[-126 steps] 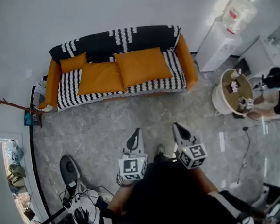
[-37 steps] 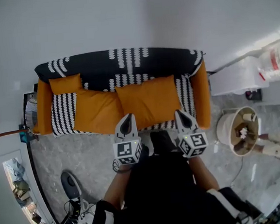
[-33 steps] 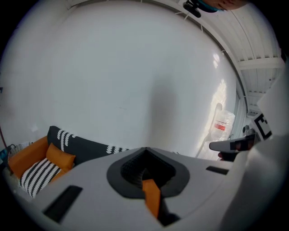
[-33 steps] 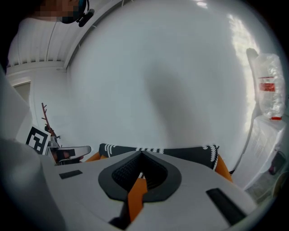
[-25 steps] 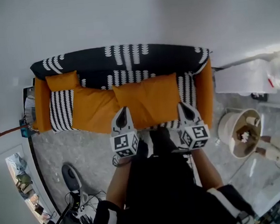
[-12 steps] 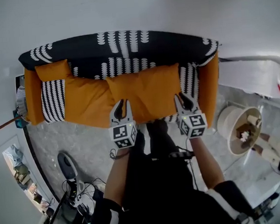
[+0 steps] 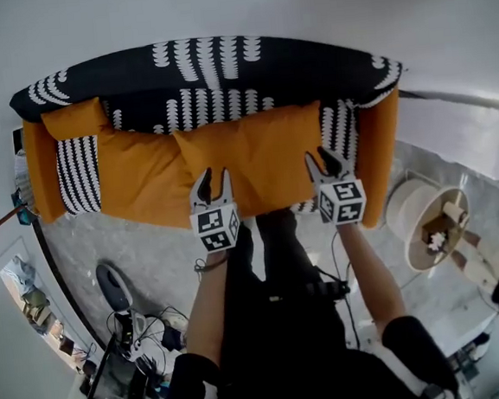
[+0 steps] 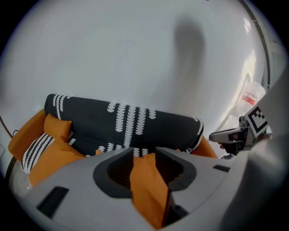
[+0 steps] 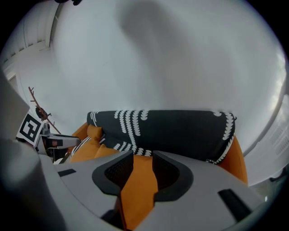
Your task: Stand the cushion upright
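A large orange cushion [image 7: 254, 155] lies flat on the sofa seat, right of centre. My left gripper [image 7: 211, 182] hangs over its front left corner and my right gripper [image 7: 326, 163] over its front right corner. Both point down at the cushion's front edge. Both pairs of jaws are opening. In the left gripper view [image 8: 144, 151] the cushion [image 8: 146, 185] fills the gap between the jaws. The right gripper view [image 9: 142, 153] shows the same orange fabric [image 9: 137, 189] between its jaws. Neither pair of pads visibly presses on it.
The sofa [image 7: 212, 67] has a black-and-white patterned cover and orange arms. A second large orange cushion [image 7: 144, 182] lies to the left and a small one [image 7: 73, 121] leans in the left corner. A round white tub [image 7: 430, 226] stands right; cables and gear [image 7: 114, 289] lie on the floor left.
I have stepped up to the sofa. Both grippers went forward and down to the cushion's front edge, and their jaws went from shut to apart.
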`<state>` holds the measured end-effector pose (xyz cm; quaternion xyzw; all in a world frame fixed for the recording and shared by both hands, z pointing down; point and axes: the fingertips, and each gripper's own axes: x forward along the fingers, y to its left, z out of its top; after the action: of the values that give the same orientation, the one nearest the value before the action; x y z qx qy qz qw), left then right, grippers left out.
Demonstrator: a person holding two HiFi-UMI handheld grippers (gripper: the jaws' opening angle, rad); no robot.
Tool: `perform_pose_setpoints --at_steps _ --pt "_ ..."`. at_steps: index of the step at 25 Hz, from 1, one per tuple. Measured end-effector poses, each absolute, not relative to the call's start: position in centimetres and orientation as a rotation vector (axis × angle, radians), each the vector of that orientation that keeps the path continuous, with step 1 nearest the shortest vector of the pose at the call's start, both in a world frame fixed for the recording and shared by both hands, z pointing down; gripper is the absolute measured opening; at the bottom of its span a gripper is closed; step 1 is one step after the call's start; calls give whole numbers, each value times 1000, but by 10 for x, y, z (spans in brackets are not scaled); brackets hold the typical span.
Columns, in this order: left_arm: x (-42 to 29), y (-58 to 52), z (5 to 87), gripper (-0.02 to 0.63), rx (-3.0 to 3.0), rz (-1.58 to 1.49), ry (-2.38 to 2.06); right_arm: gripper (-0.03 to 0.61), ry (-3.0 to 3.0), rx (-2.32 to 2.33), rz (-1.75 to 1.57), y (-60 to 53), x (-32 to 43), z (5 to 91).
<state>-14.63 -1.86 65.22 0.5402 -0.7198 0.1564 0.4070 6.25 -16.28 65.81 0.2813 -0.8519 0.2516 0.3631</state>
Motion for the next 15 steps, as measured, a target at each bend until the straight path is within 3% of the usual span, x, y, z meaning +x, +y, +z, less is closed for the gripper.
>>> perform_pose_setpoints --at_steps 15 --pt "-149 -2 764 192 1215 459 -1745 190 -1993 670 707 -179 87 807"
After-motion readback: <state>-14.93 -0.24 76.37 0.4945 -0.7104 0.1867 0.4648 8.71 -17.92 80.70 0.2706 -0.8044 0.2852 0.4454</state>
